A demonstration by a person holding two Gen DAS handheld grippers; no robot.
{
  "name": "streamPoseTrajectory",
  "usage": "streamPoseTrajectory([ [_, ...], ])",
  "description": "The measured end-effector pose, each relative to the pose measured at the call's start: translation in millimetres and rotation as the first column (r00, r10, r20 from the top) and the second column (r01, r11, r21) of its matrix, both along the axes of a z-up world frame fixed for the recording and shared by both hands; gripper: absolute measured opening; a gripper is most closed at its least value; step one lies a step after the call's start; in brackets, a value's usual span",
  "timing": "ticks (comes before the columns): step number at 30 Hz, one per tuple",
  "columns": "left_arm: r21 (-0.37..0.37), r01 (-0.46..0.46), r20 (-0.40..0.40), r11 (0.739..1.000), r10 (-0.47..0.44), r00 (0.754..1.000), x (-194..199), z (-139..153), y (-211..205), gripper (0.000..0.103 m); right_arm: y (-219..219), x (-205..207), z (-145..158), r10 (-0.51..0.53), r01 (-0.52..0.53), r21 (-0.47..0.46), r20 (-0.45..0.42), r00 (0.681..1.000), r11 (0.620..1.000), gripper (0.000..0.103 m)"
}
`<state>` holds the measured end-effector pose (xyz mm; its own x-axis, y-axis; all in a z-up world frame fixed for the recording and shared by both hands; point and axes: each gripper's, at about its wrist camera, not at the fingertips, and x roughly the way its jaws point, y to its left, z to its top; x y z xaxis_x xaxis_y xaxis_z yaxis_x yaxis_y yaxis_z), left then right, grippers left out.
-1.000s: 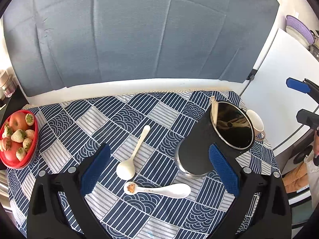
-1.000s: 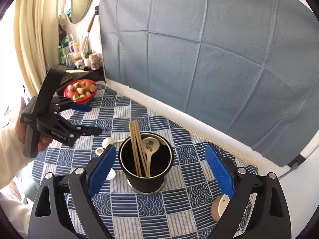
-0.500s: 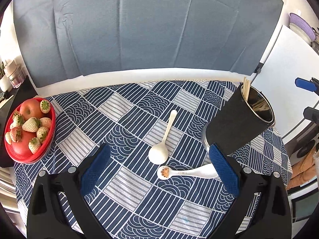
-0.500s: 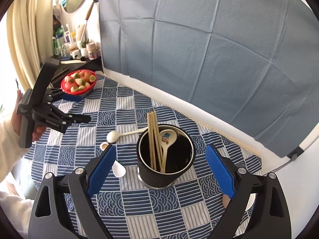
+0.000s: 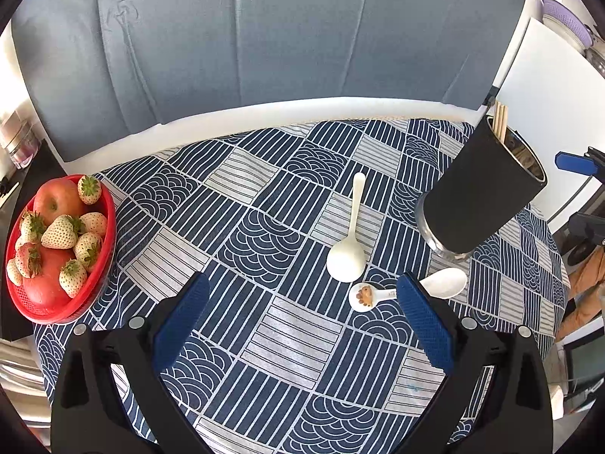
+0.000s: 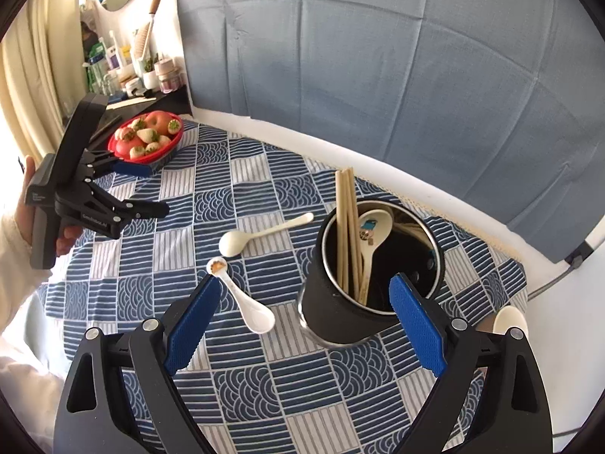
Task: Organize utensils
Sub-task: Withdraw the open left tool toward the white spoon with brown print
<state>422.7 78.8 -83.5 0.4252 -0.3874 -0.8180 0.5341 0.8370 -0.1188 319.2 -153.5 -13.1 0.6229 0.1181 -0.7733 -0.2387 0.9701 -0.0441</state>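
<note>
A black utensil cup stands on the blue patterned tablecloth and holds wooden chopsticks and a printed spoon. The cup also shows in the left wrist view. Two white spoons lie left of it: a plain spoon and a spoon with a paw print on its handle. My left gripper is open and empty above the cloth, near the spoons. My right gripper is open and empty, just in front of the cup.
A red bowl of strawberries and apples sits at the table's left edge, also in the right wrist view. A small cup stands right of the utensil cup. A grey cloth backdrop hangs behind the table.
My left gripper has swung left, so the cup slid to the right of its view. My right gripper has moved left and nearer to the cup.
</note>
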Motion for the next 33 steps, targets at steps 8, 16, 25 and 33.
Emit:
streamPoseTrajectory([
  [8, 0.027, 0.036, -0.028, 0.999, -0.035, 0.999, 2.3, -15.1, 1.2, 0.097, 10.3, 0.1, -19.3, -0.017, 0.017, 0.001, 0.007, 1.0, 1.0, 0.089],
  [16, 0.03, 0.079, -0.046, 0.996, -0.078, 0.996, -0.3, -23.8, -12.7, 0.097, 11.3, -12.6, -26.5, -0.014, 0.014, 0.02, -0.003, 1.0, 1.0, 0.088],
  [25, 0.046, 0.101, -0.085, 0.994, -0.097, 0.992, 3.2, -44.7, -24.1, 0.097, 5.6, -18.8, -74.4, -0.028, 0.04, 0.108, -0.111, 0.993, 0.993, 0.088],
  [33, 0.046, 0.109, -0.116, 0.993, -0.104, 0.988, 0.0, -61.0, -34.7, 0.097, -5.6, -8.2, -106.4, -0.036, 0.072, 0.219, -0.162, 0.986, 0.973, 0.087],
])
